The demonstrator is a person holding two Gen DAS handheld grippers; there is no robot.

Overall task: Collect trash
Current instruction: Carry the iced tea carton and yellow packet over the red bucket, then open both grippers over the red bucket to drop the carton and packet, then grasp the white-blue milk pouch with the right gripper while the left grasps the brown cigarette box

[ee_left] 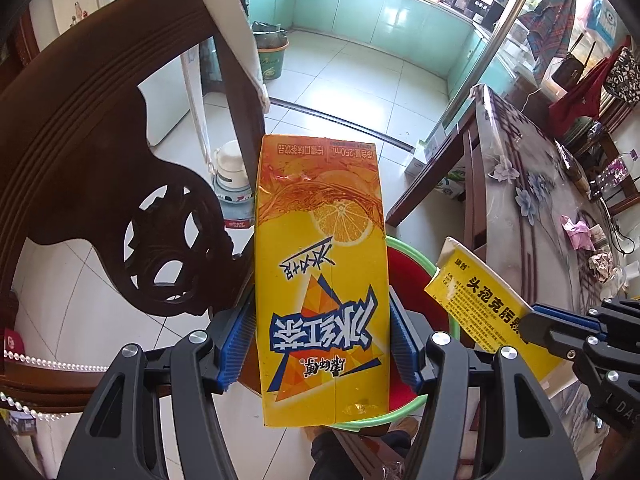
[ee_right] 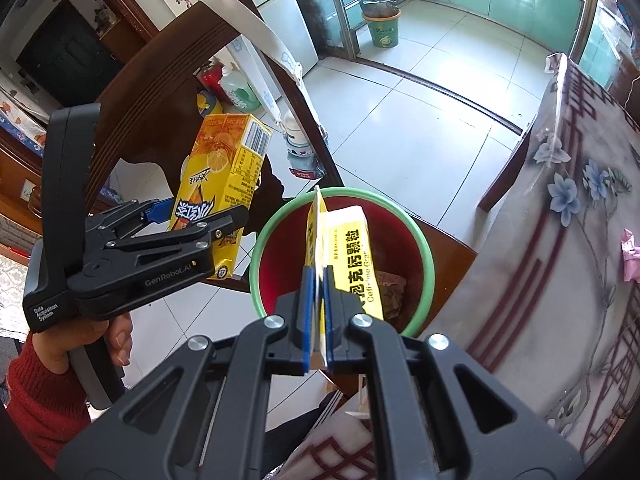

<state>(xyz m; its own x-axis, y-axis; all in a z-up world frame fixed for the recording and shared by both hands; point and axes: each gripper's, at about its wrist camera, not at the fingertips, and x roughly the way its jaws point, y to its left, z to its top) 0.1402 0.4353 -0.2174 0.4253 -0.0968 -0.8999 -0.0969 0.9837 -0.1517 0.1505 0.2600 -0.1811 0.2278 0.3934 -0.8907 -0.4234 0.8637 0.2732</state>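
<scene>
My left gripper (ee_left: 322, 344) is shut on a yellow iced-tea carton (ee_left: 320, 264), held upright beside the bin's left rim; the carton also shows in the right wrist view (ee_right: 218, 184). My right gripper (ee_right: 318, 320) is shut on a flattened yellow medicine box (ee_right: 348, 256), held over the red bin with a green rim (ee_right: 430, 272). The box also shows in the left wrist view (ee_left: 476, 304), and the bin (ee_left: 412, 276) lies behind the carton. Brown scraps (ee_right: 394, 292) lie inside the bin. Crumpled pink paper (ee_left: 578, 232) lies on the table.
A carved dark wooden chair (ee_left: 100, 160) stands close on the left. A table with a floral plastic cover (ee_right: 560, 240) fills the right side. A green waste bucket (ee_right: 382, 26) stands far off on the tiled floor. Bottles (ee_left: 232, 184) stand behind the chair.
</scene>
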